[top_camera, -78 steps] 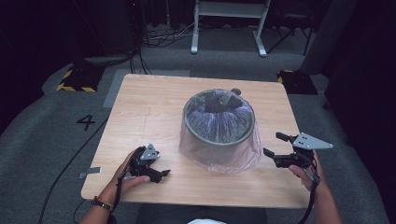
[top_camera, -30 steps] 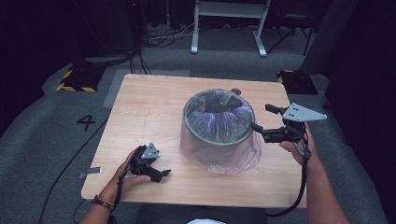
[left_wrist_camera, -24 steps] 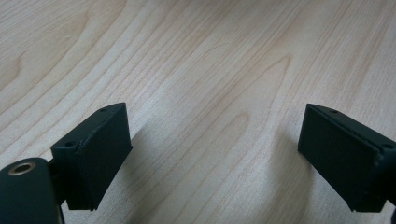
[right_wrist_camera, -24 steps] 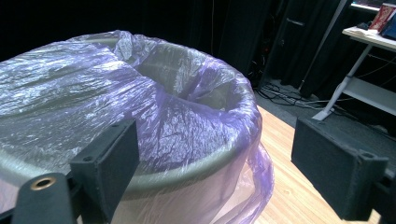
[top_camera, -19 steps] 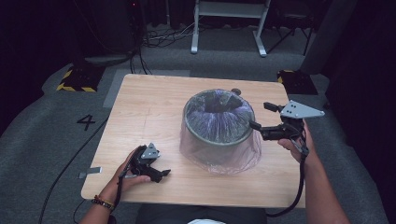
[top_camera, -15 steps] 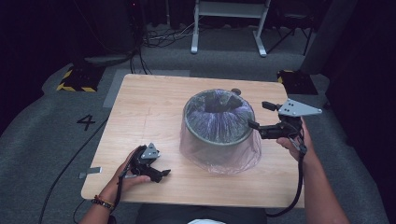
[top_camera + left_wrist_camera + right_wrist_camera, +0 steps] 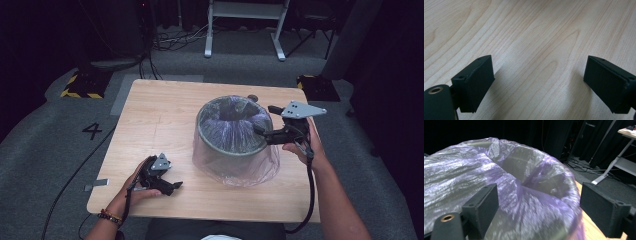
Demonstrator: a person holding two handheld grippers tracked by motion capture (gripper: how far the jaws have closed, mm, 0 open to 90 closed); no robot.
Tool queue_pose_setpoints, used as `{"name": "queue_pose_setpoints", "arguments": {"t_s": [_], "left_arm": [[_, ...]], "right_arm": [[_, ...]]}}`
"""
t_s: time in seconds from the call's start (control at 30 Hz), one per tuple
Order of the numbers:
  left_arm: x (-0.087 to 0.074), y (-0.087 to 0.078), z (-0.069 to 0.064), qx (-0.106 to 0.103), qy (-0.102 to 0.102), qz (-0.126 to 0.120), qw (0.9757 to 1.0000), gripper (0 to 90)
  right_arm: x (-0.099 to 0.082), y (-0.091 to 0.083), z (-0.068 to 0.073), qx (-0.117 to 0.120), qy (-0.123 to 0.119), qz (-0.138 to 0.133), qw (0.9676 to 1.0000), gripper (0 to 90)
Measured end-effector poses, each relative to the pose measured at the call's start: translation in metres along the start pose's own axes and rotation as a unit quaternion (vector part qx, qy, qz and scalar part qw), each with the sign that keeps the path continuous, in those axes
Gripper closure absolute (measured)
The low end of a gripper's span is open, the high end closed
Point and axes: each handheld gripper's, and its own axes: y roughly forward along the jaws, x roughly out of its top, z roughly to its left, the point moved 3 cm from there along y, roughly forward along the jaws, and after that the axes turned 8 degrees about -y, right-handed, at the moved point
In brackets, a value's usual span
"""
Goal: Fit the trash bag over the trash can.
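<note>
High view shows a round bin point(image 7: 231, 145) standing near the middle of the table point(image 7: 160, 115), with a thin purple-tinted plastic bag point(image 7: 235, 172) as liner; the bag is folded over the rim and hangs down outside to the table. The right hand-held gripper point(image 7: 264, 126) is raised at the right side of the rim, its jaws apart, one tip over the inside of the bin and the other near the rim. From this I judge the step in hand is to take the bag at its edge.

To do it well, I would bring one jaw inside the rim and one outside, so that the folded film and not only air lies between them, then close gently and lift upward, because so thin plastic can tear or slip. It is better to hold the film alone, not the hard wall of the bin.

In the right gripper view the bag point(image 7: 506, 192) lies just before and between the open jaws, very near, but I cannot tell if they touch it. The left hand-held gripper point(image 7: 170, 186) rests low on the table, well apart from the bin, with jaws also apart and nothing between them.
</note>
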Motion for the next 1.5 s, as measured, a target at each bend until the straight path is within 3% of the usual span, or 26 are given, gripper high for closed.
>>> {"name": "queue_pose_setpoints", "arguments": {"t_s": [0.23, 0.5, 0.67, 0.83, 1.07, 1.13, 1.33, 1.5], "left_arm": [[0.0, 0.0, 0.0, 0.0, 0.0, 0.0, 1.0, 9.2], [0.0, 0.0, 0.0, 0.0, 0.0, 0.0, 1.0, 9.2], [0.0, 0.0, 0.0, 0.0, 0.0, 0.0, 1.0, 9.2], [0.0, 0.0, 0.0, 0.0, 0.0, 0.0, 1.0, 9.2], [0.0, 0.0, 0.0, 0.0, 0.001, 0.001, 1.0, 9.1], [0.0, 0.0, 0.0, 0.0, 0.001, 0.001, 1.0, 9.1], [0.0, 0.0, 0.0, -0.001, 0.002, 0.001, 1.0, 9.0], [0.001, 0.0, 0.001, -0.002, 0.002, 0.0, 1.0, 9.0]], "right_arm": [[0.006, 0.016, 0.008, 0.02, -0.008, 0.025, 0.9995, 15.5], [0.011, 0.033, 0.014, 0.05, 0.002, 0.09, 0.9946, 16.0], [0.013, 0.04, 0.014, 0.075, 0.019, 0.134, 0.988, 15.6], [0.014, 0.048, 0.014, 0.087, 0.021, 0.176, 0.9804, 16.0], [0.013, 0.06, 0.014, 0.093, 0.014, 0.244, 0.9653, 15.4], [0.013, 0.061, 0.013, 0.093, 0.013, 0.254, 0.9625, 16.0], [0.013, 0.064, 0.014, 0.081, -0.004, 0.271, 0.9591, 15.8], [0.012, 0.067, 0.016, 0.073, -0.019, 0.291, 0.9539, 14.9]]}}
